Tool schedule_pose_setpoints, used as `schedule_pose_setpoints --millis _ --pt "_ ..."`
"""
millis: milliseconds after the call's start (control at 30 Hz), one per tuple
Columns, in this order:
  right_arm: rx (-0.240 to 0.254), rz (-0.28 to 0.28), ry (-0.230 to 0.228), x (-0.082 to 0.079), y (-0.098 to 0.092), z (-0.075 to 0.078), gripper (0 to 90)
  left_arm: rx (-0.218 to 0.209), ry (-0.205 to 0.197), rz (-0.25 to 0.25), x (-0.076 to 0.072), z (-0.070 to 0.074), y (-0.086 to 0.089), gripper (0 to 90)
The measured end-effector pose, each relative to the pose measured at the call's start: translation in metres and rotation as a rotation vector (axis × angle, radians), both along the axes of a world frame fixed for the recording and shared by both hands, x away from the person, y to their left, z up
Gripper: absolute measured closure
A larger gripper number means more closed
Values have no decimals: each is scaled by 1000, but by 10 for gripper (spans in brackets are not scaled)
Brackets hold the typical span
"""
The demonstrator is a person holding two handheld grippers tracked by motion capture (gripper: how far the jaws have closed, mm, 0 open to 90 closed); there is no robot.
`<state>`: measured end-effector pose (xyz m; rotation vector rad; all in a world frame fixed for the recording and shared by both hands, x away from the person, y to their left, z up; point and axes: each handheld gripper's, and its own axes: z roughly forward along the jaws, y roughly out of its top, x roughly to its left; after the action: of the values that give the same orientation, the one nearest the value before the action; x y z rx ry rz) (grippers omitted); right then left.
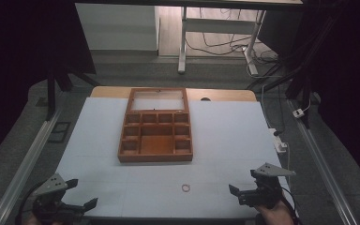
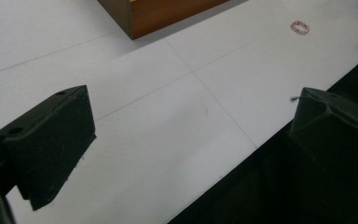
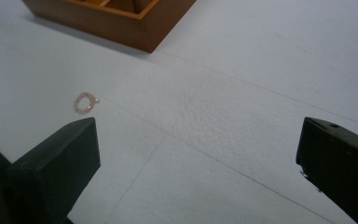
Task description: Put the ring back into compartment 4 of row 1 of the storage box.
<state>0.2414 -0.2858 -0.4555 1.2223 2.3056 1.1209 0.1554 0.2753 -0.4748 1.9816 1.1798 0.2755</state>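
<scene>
A small pinkish ring point(image 1: 185, 188) lies on the white table sheet near the front edge, also seen as the ring point(image 2: 300, 27) and the ring point(image 3: 85, 102). Behind it stands an open wooden box point(image 1: 155, 131) with several empty compartments and its lid raised at the back; its corner shows as the box point(image 2: 158, 14) and the box point(image 3: 121, 21). My left gripper point(image 1: 81, 193) rests at the front left corner, open and holding nothing. My right gripper point(image 1: 241, 188) sits at the front right, open, with the ring off to its left.
The white sheet point(image 1: 225, 140) covers the table, with bare wood at the far edge. Metal rails run along both sides. A white power strip point(image 1: 280, 140) and cables lie beyond the right edge. A desk frame stands farther back.
</scene>
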Motion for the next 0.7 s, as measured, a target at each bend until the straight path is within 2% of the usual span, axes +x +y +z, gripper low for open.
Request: schedule_pose_setpoints --millis 100,167,300,700 --pt "-19 27 -7 -1 3 0 0 -8 0 -2 0 0 1 1" --pt "-18 42 1 -1 3 0 0 -17 1 -12 1 0 1 1" --pt "-11 50 7 0 3 0 0 -9 6 -14 2 -1 0 1" --pt "-38 38 16 1 4 -1 0 -11 21 0 3 -1 0 1"
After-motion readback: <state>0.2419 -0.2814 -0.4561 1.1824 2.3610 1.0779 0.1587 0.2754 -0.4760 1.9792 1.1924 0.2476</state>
